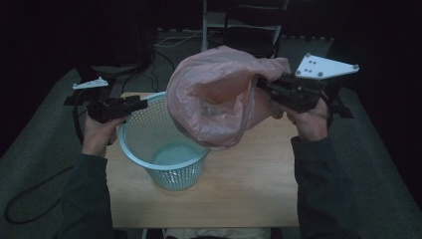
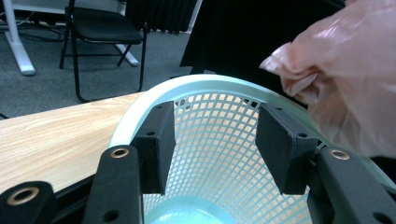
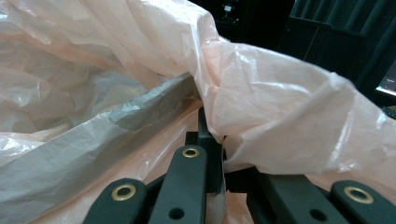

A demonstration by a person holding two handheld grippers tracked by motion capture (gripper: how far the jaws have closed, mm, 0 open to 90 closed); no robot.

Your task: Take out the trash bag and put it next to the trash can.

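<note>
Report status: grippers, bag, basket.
Right gripper shut on pink bag, held above table. Left gripper open at basket rim, jaws astride it. Nothing blocking basket mouth.

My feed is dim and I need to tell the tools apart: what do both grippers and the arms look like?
Both are black. The left gripper and right gripper each carry a pale three-cornered plate with holes and trail a black cable. Their fingers are flat black blocks on arms with brass-ringed holes. Sleeves are dark.
</note>
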